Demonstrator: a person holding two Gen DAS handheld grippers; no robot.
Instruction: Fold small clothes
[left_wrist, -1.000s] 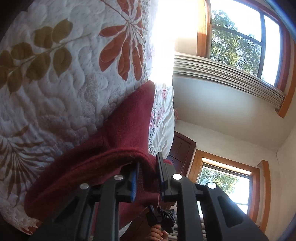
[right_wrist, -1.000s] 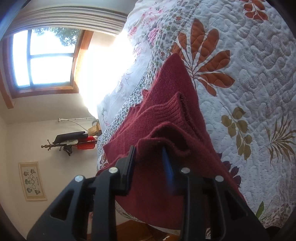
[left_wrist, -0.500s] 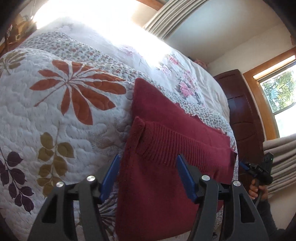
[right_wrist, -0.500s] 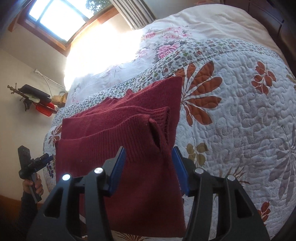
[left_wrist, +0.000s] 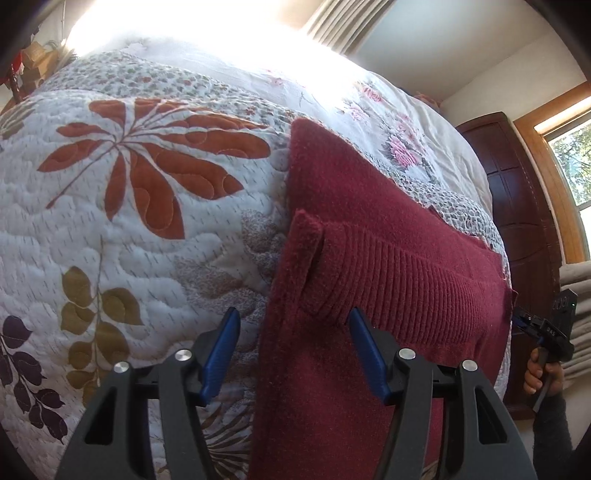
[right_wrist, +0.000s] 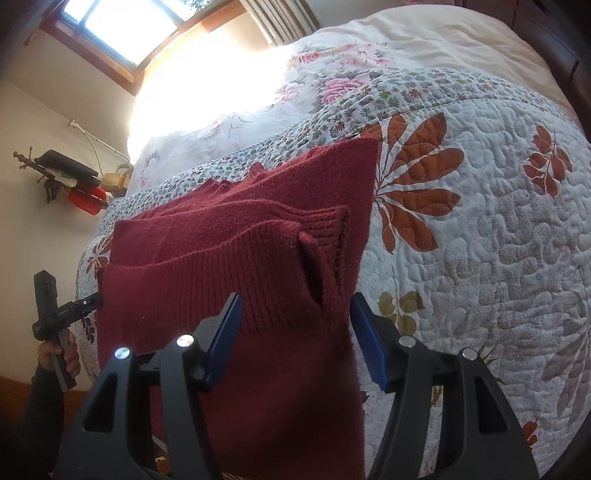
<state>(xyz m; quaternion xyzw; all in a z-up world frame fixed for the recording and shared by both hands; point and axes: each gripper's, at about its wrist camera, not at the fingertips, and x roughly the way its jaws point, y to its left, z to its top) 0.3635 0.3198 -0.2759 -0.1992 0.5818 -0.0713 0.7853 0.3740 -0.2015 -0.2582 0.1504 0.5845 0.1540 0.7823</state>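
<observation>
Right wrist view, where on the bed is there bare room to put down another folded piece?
Bare quilt lies right of the red sweater, out to the bed's edge. The floral sheet beyond it is bare too. The sweater's left side is tight: quilt edge and the left gripper.

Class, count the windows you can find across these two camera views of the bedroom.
2. One window is at the right edge of the left wrist view, beside the dark wooden door. Another window is at the top left of the right wrist view. Others may lie outside the frames.

Fuzzy ribbed knit sweater (left_wrist: 388, 280) on stitched, matt cotton quilt (left_wrist: 155, 229); glossy dark wood headboard (left_wrist: 517, 192).
</observation>
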